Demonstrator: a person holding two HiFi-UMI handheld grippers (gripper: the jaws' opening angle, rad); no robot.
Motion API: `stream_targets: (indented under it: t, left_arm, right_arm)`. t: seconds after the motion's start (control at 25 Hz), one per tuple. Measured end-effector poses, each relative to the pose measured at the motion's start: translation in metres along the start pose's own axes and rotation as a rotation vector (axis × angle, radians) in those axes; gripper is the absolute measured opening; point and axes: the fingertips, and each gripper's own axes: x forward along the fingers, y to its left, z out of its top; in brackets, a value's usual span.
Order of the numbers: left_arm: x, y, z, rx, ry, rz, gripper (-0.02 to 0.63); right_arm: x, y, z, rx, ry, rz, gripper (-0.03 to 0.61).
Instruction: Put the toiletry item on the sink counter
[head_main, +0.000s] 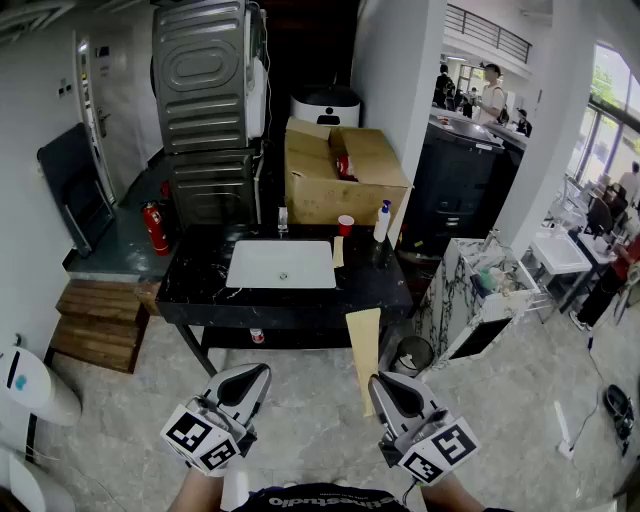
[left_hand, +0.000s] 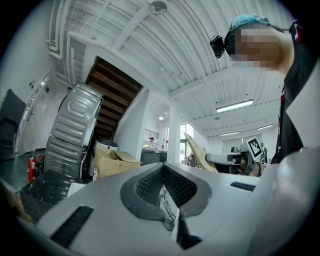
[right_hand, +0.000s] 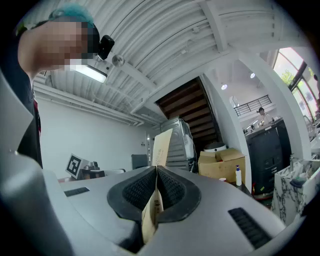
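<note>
The room has a pale tiled floor (head_main: 300, 430), and in the middle of it stands a black marble sink counter (head_main: 385, 285) with a white basin (head_main: 281, 264) set in its top. Behind the counter there is a tall ribbed metal machine (head_main: 205, 90), and beside that an open cardboard box (head_main: 340, 185). The person stands in front of the counter, well apart from it, and holds both grippers low over the floor. The right gripper (head_main: 385, 385) is clenched on a long flat tan packet (head_main: 364, 345). In the right gripper view the two jaws press on the packet (right_hand: 161, 145) from both sides, and it stands up above them. So the packet is in the air before the counter and not on it. The left gripper (head_main: 255, 375) is closed too. In the left gripper view a small white slip with black print (left_hand: 169, 210) sits between its jaws. On the counter, behind the basin, stand a white pump bottle (head_main: 382, 222) and a red cup (head_main: 345, 225). A small tan piece (head_main: 338, 251) lies just beside the basin.
</note>
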Motion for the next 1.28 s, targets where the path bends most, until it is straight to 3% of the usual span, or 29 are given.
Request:
stream_targets:
  t: [1.28]
  left_arm:
    - [0.018, -0.002, -0.007, -0.026, 0.002, 0.023, 0.014]
  right_arm:
    - [-0.003, -0.033, -0.011, 0.059, 0.021, -0.036, 0.041]
